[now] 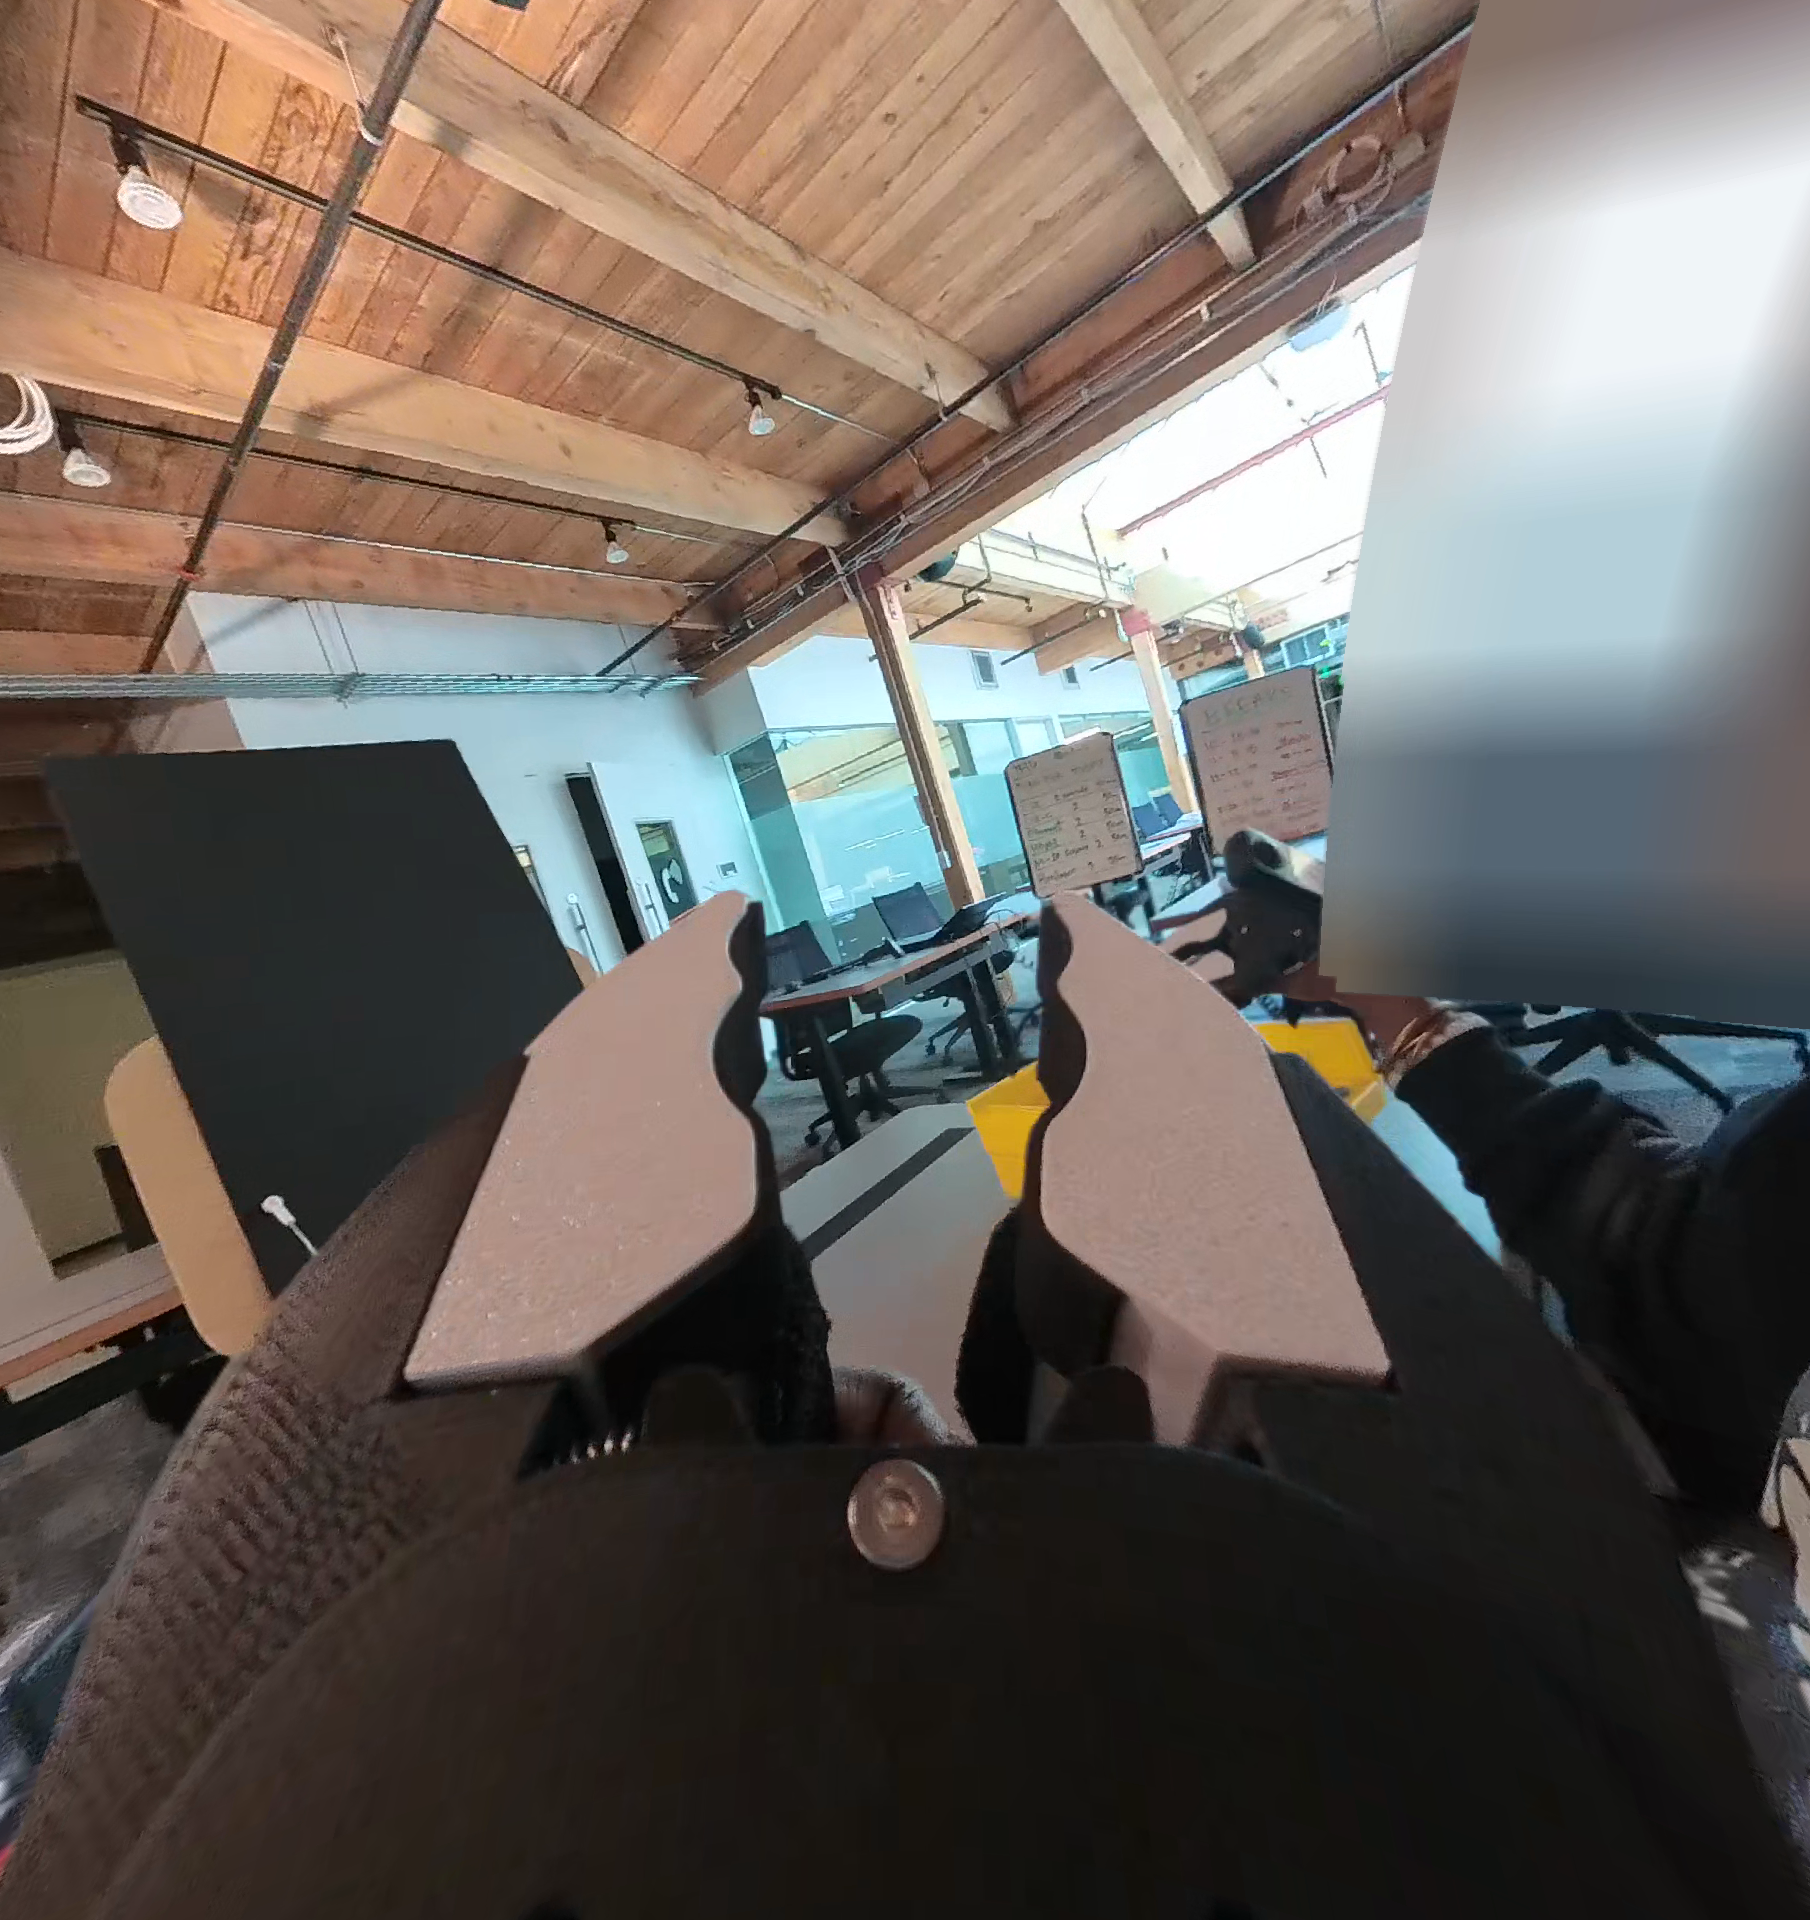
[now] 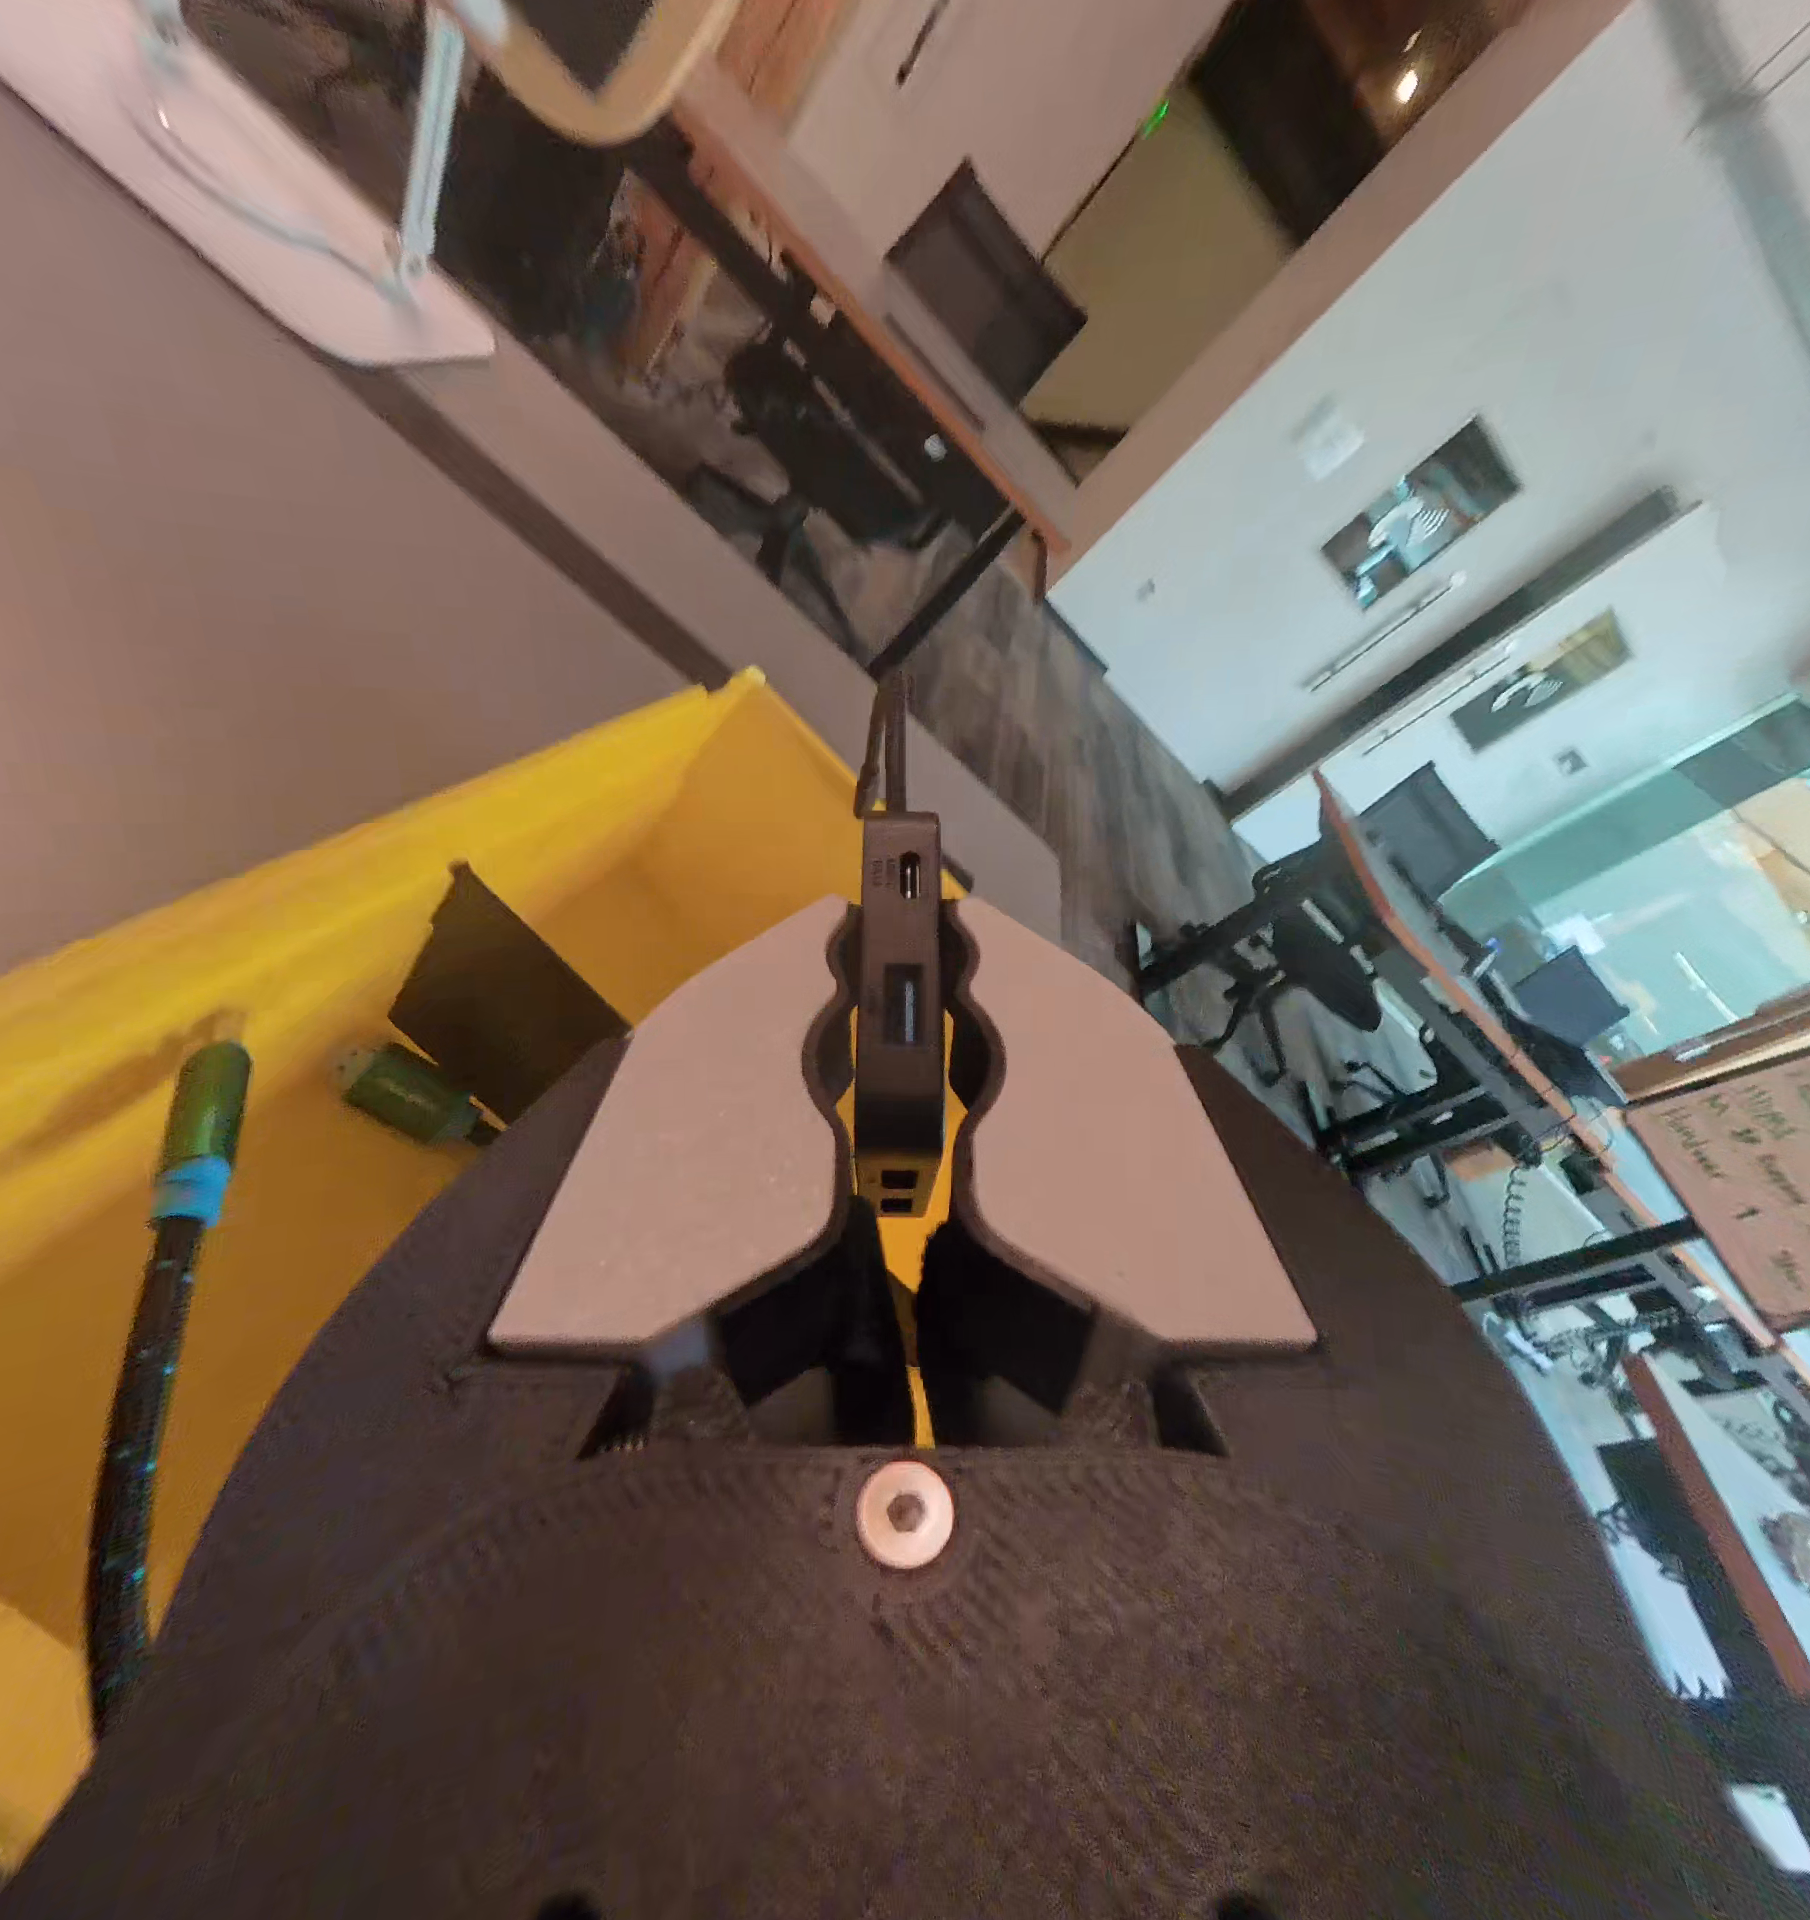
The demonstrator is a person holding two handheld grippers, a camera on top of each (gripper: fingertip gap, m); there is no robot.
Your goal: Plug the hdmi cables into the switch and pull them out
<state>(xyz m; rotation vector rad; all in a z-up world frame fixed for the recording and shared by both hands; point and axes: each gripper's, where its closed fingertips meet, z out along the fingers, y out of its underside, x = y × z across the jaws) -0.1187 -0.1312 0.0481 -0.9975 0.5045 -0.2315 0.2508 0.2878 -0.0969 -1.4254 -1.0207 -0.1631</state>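
The right gripper [image 2: 896,940] had its jaws closed tight on the black switch [image 2: 899,997], held above the yellow bin [image 2: 381,862]. The green-tipped hdmi cables [image 2: 200,1091] lay in that bin. The left gripper [image 1: 893,966] was open and empty. Next, I think, it must pick up a plug.

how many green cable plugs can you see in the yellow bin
2. One green plug with a blue band stands up at the left of the yellow bin; the other green plug lies by the black block. More may be hidden behind the hand-held gripper.
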